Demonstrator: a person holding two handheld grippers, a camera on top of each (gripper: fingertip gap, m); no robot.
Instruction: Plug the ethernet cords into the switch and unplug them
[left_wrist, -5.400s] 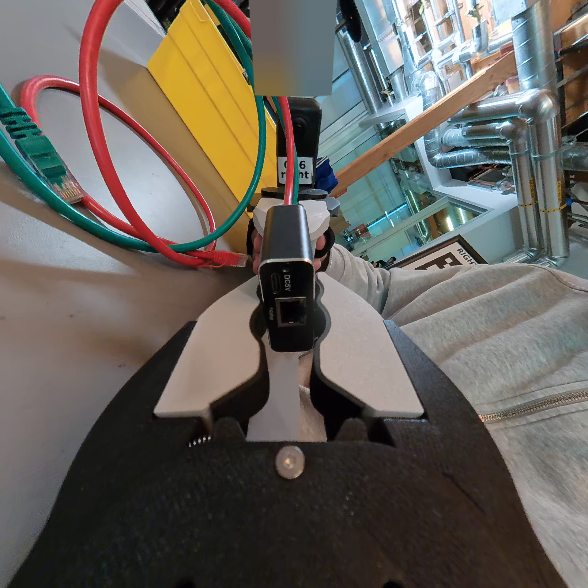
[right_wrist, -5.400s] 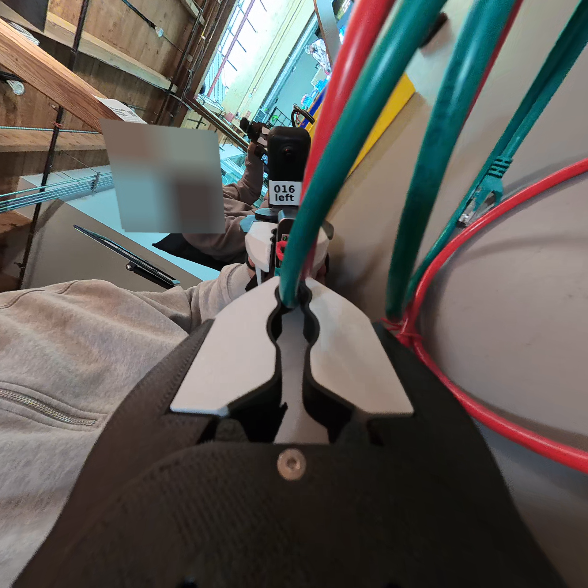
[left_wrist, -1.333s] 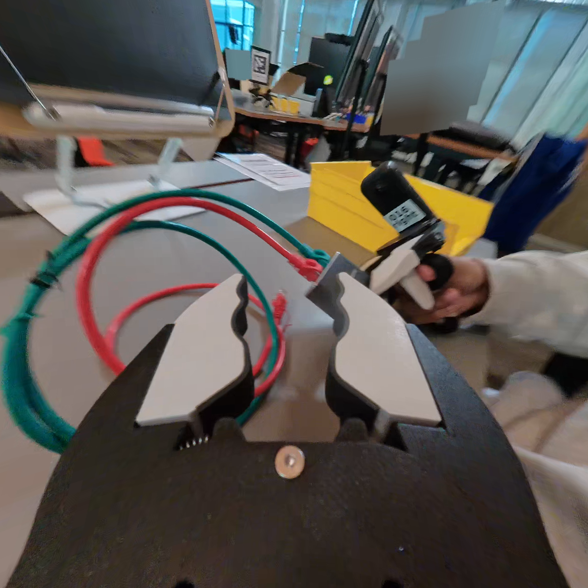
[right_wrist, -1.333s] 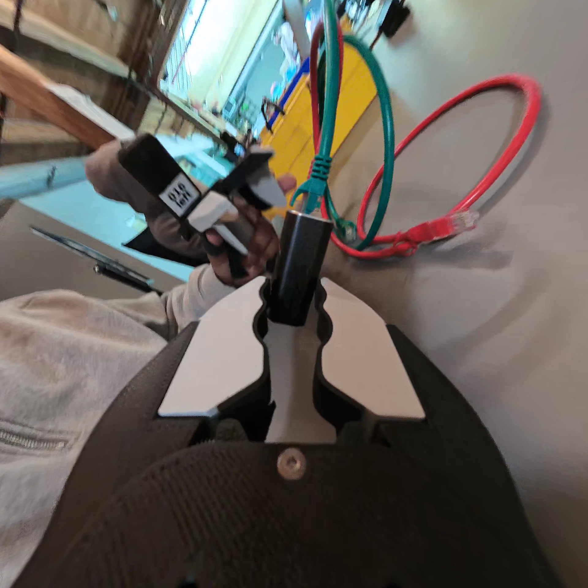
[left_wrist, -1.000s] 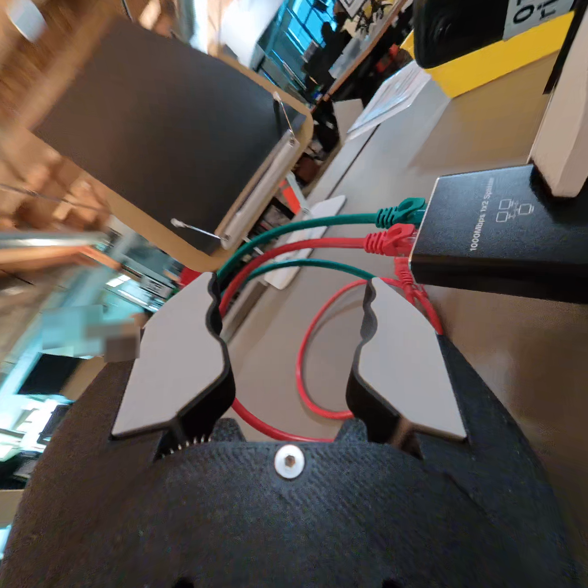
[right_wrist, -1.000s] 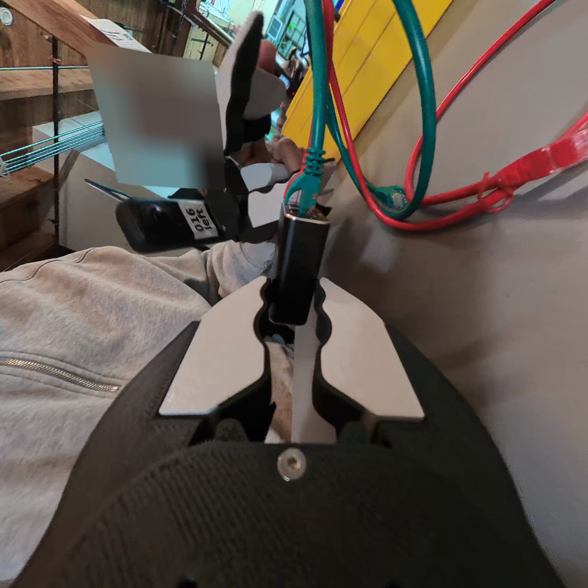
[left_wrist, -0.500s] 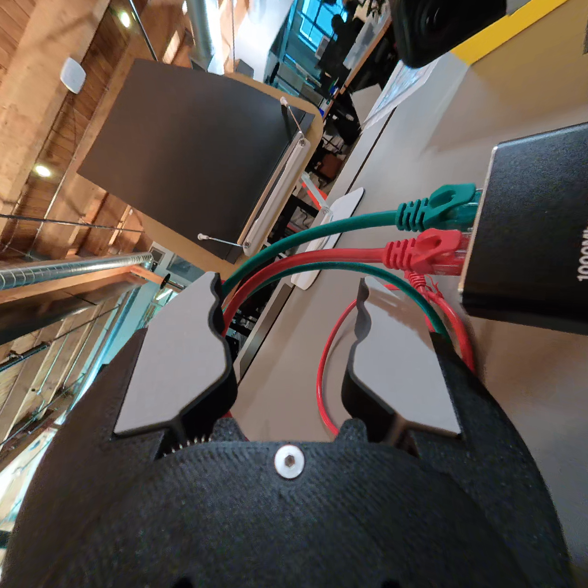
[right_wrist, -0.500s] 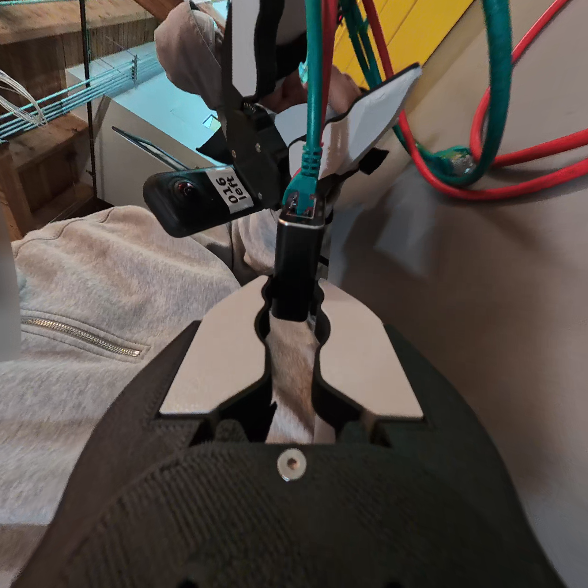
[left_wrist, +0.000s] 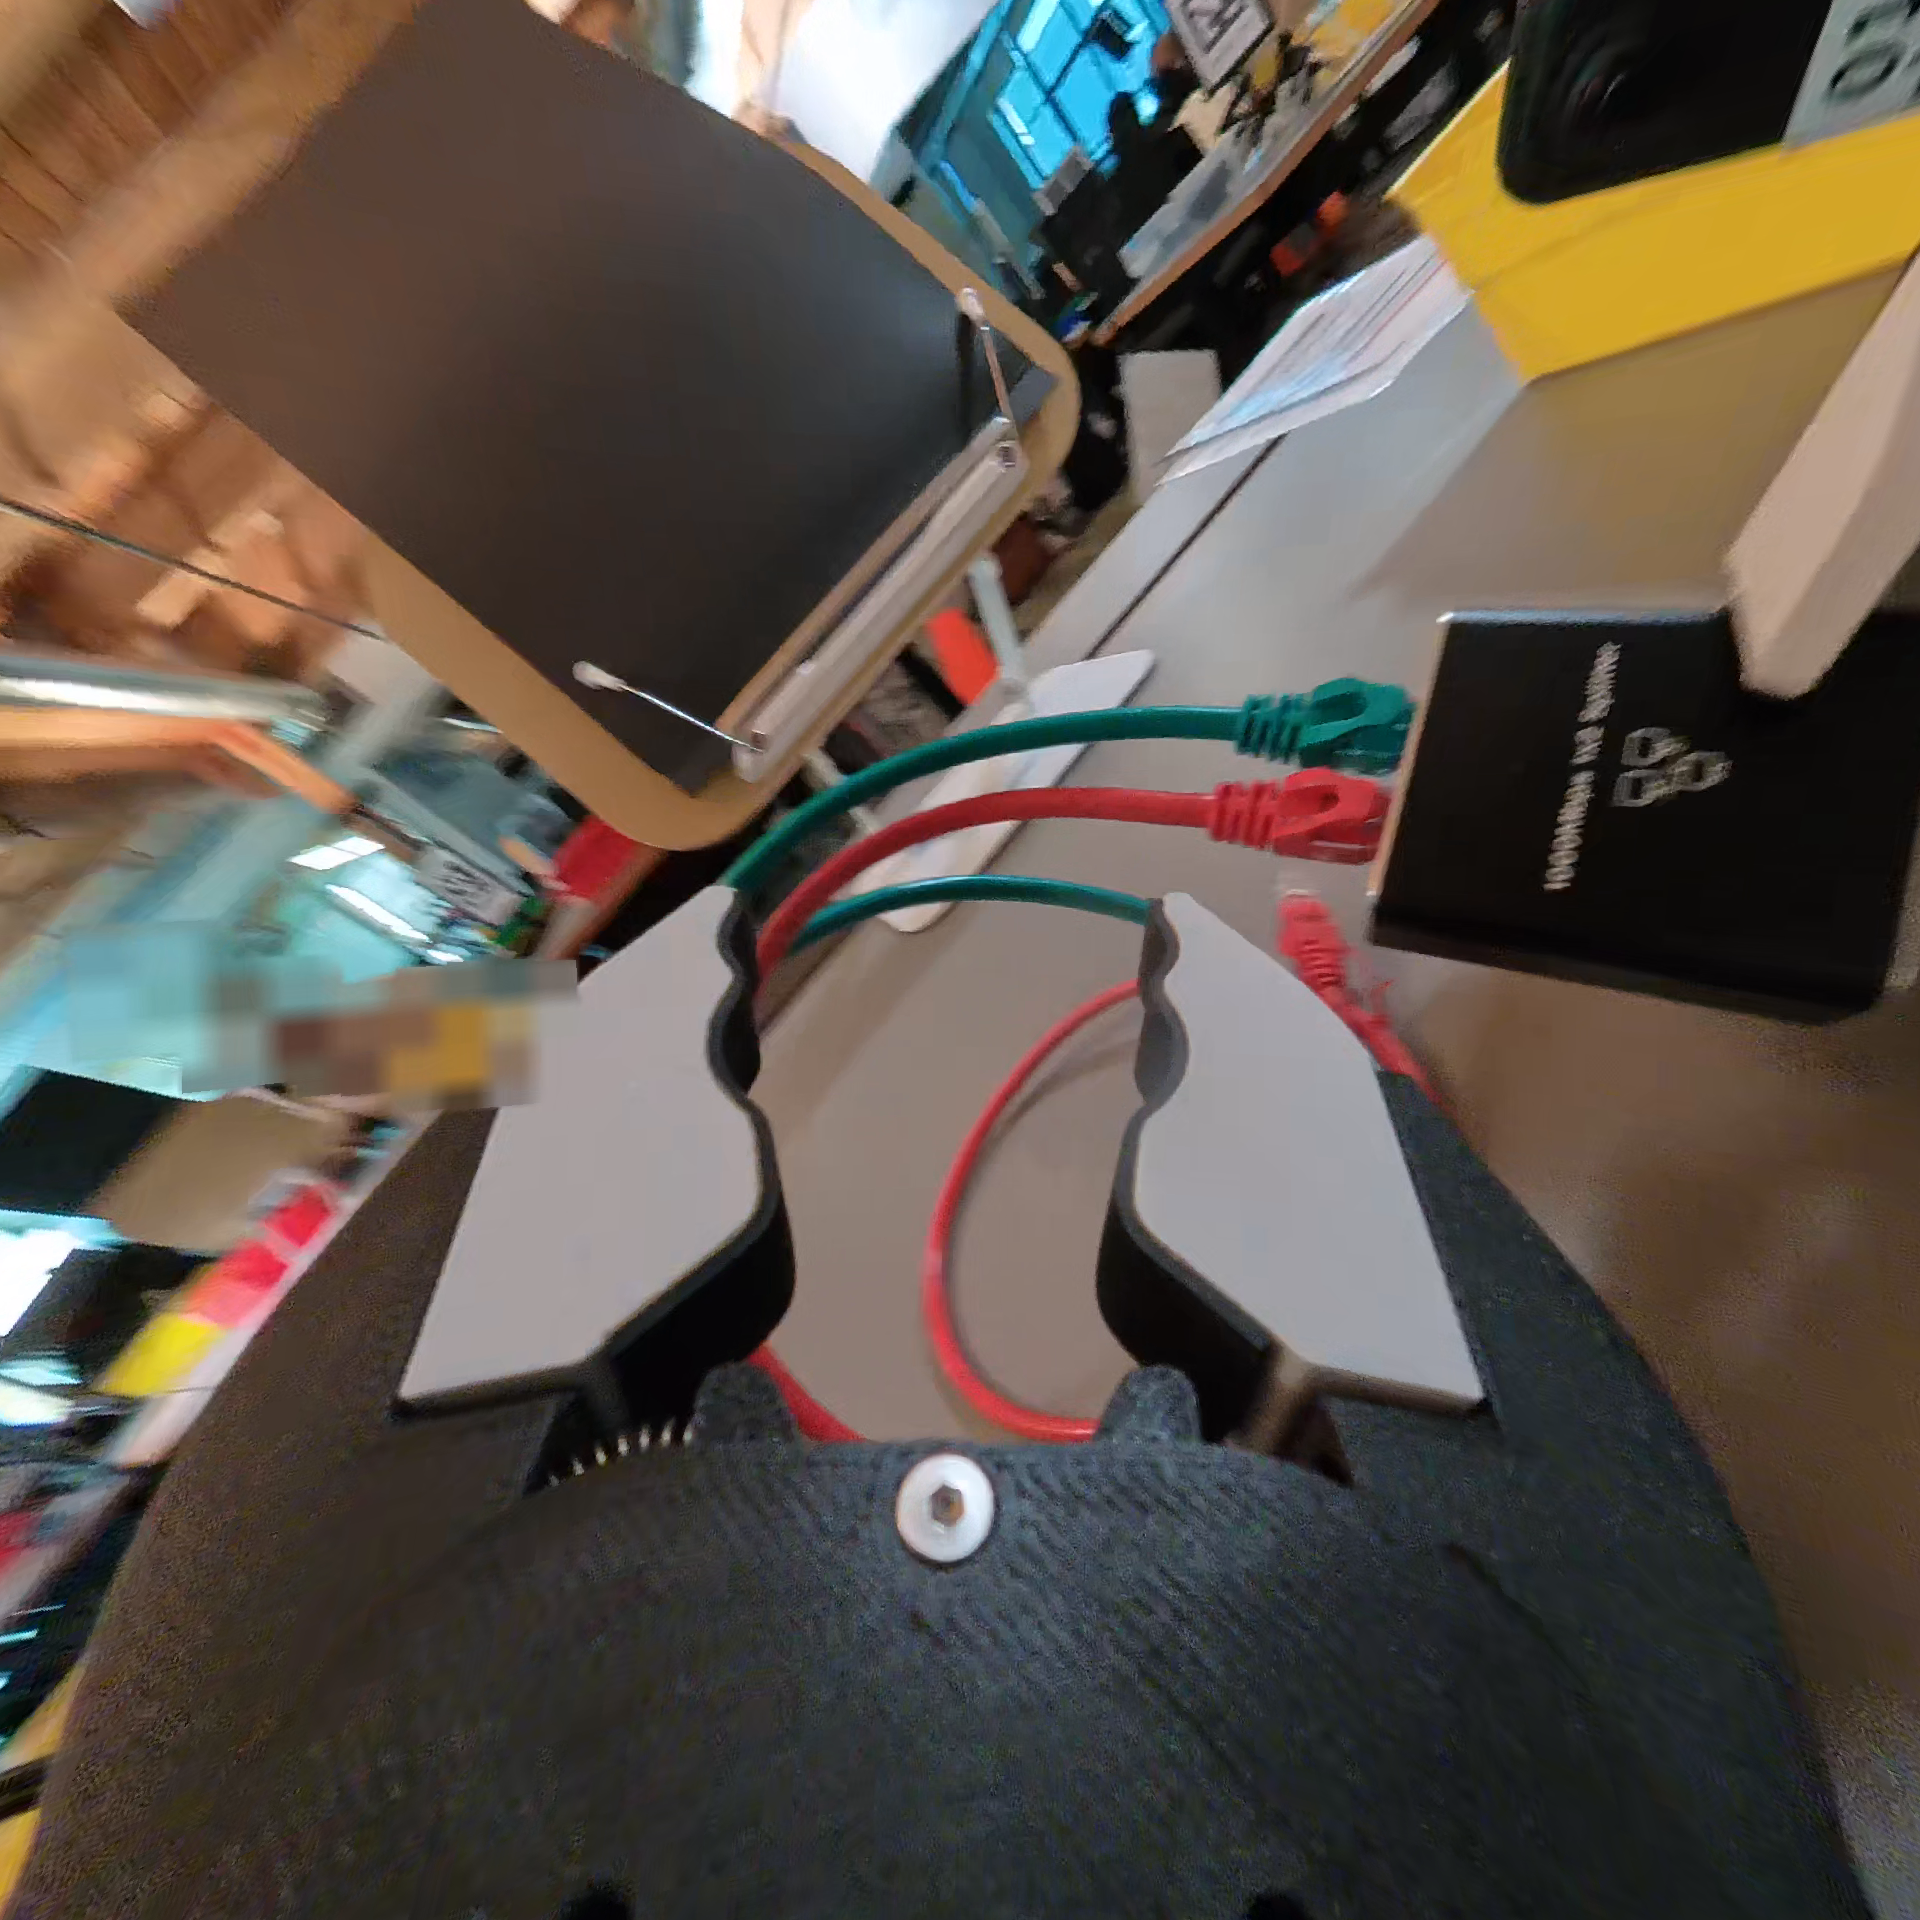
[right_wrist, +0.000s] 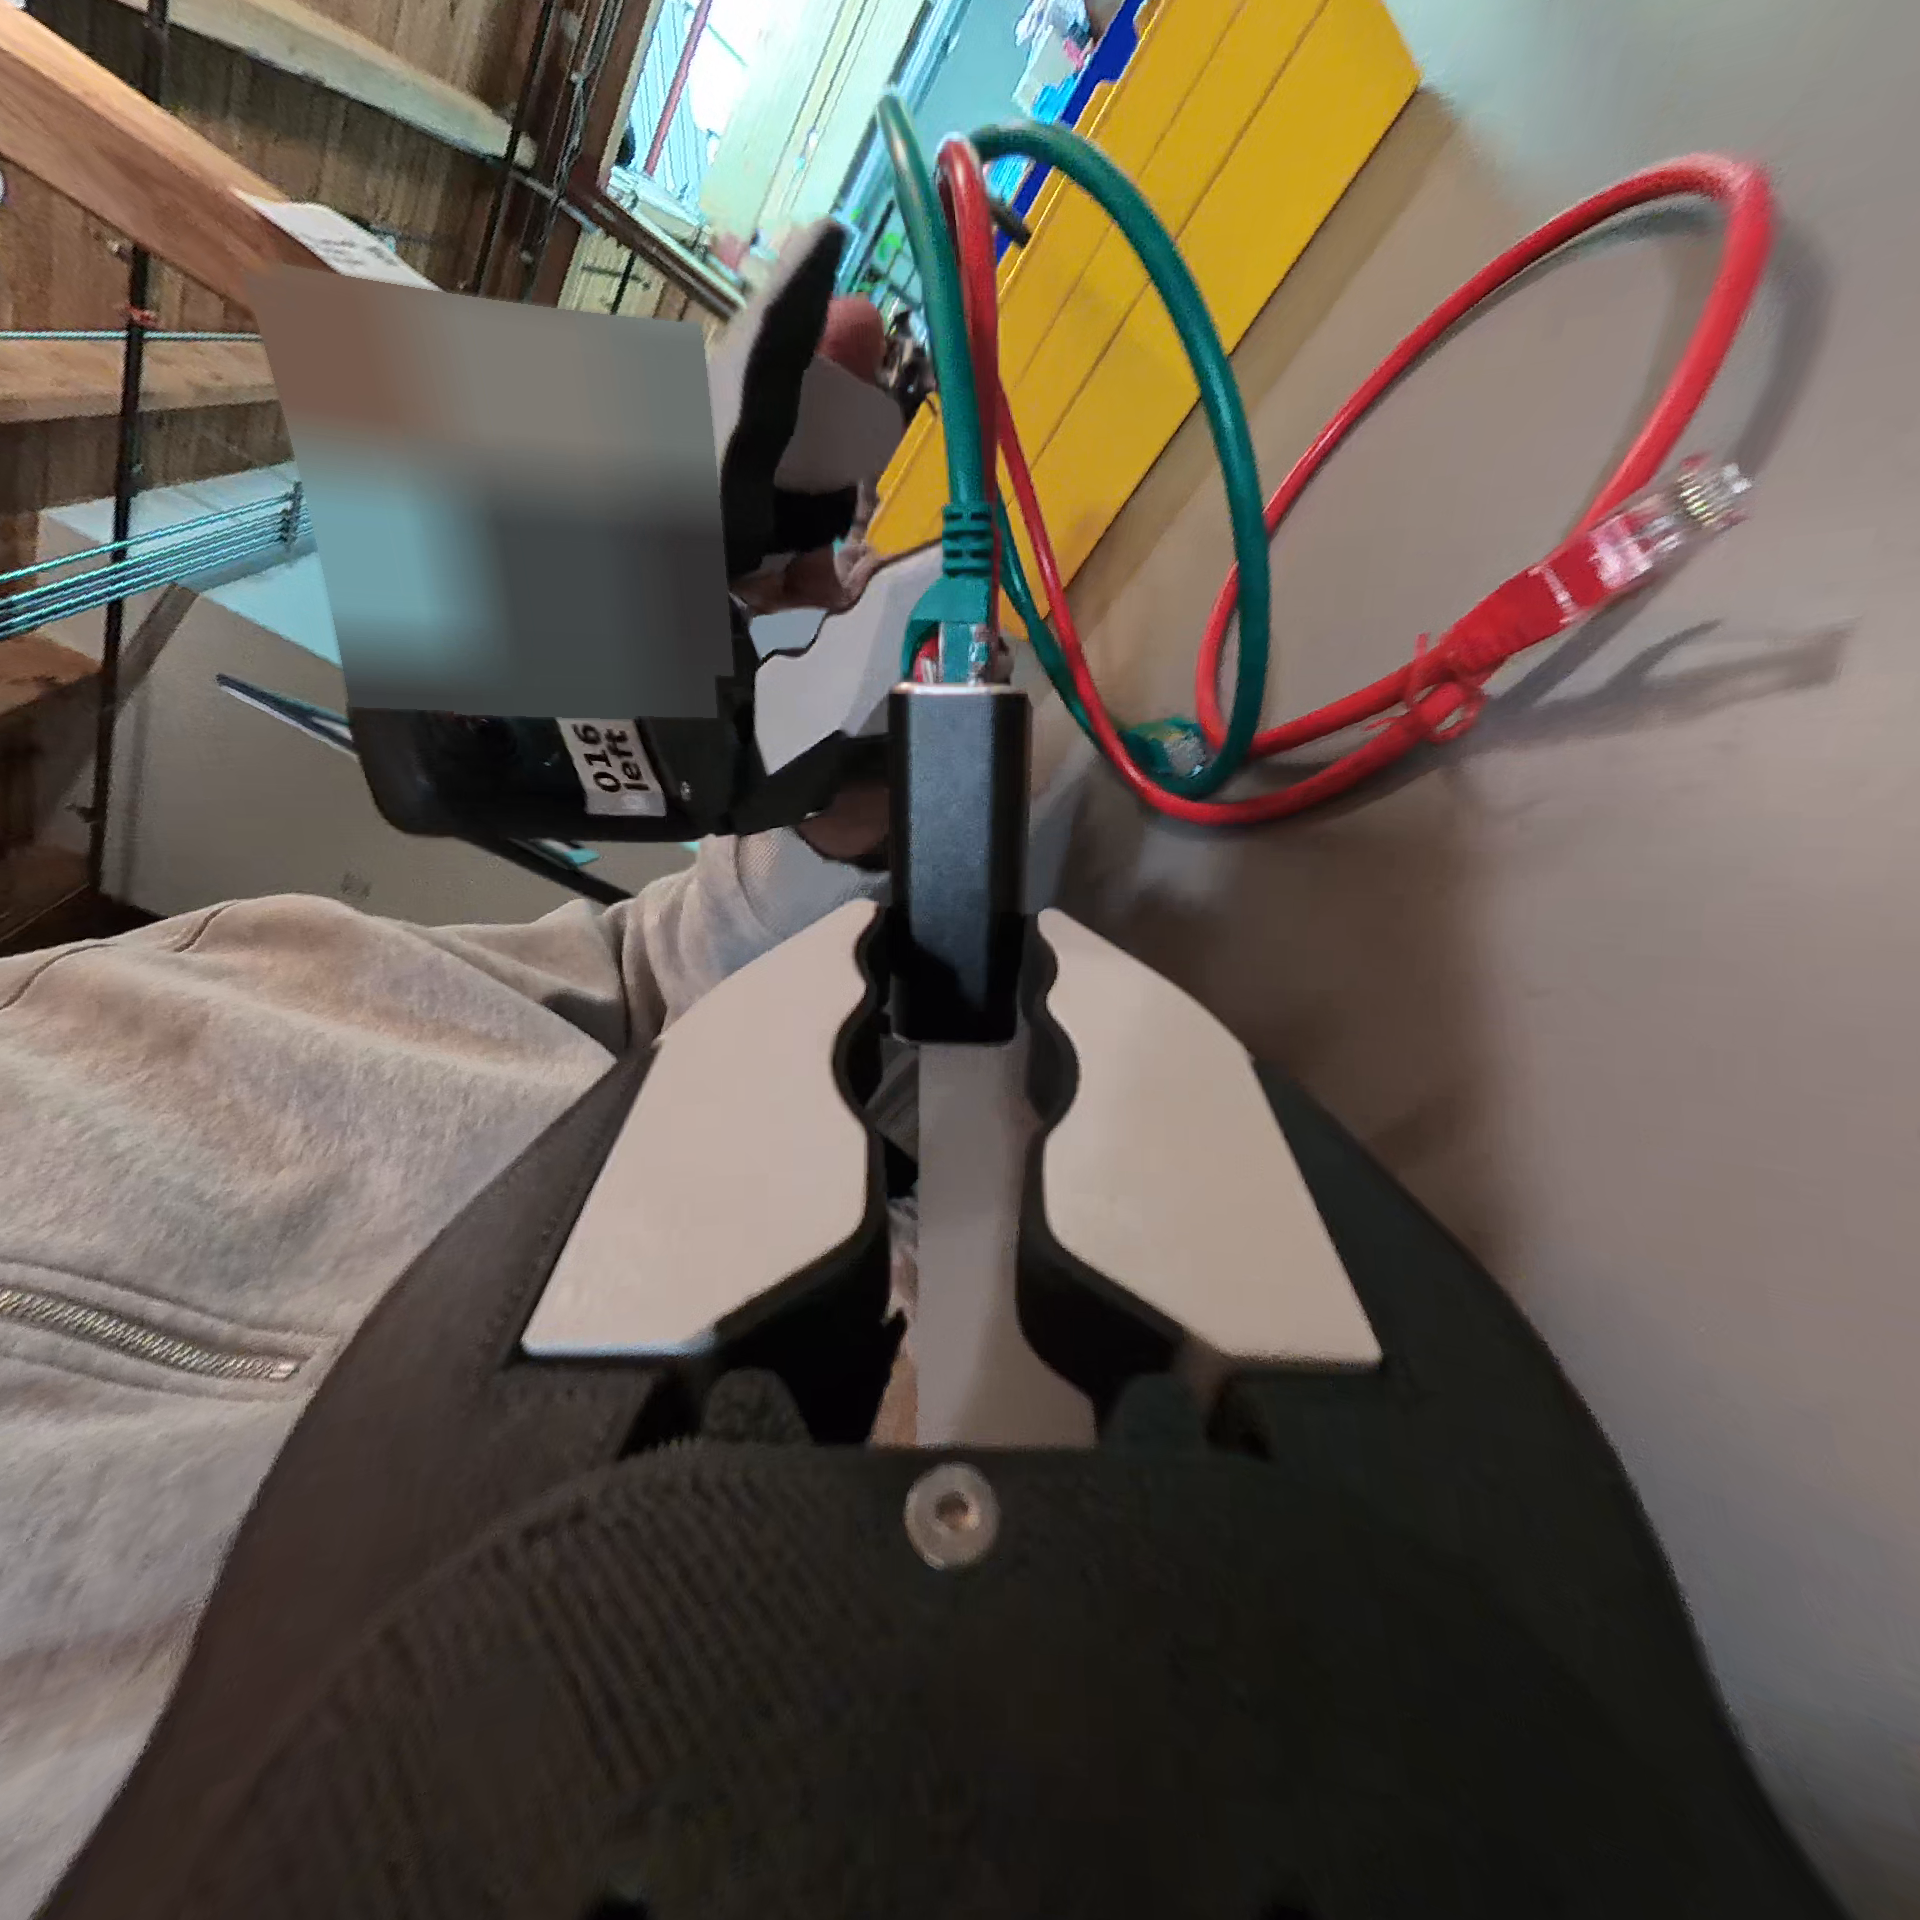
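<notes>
The small black switch (left_wrist: 1662, 821) is held above the grey table, with a green plug (left_wrist: 1325, 724) and a red plug (left_wrist: 1299, 814) seated in its end. My right gripper (right_wrist: 956, 971) is shut on the switch (right_wrist: 956, 831), which points away with the green plug (right_wrist: 961, 608) in its far end. My left gripper (left_wrist: 945, 935) is open and empty, to the left of and below the plugs. It also shows in the right wrist view (right_wrist: 821, 623), beyond the switch. The free red plug (right_wrist: 1621, 540) and free green plug (right_wrist: 1169, 743) lie on the table.
A yellow bin (right_wrist: 1164, 249) stands at the table's back. A black monitor (left_wrist: 582, 416) on a white stand and a paper sheet (left_wrist: 1330, 353) stand beyond the cords. A person's grey sleeve (right_wrist: 260, 1091) fills the right wrist view's left side.
My left gripper, which let go of the switch seconds ago, has drawn back from the plugs since half a second ago and stays open. My right gripper now holds the switch with both cords plugged in.
</notes>
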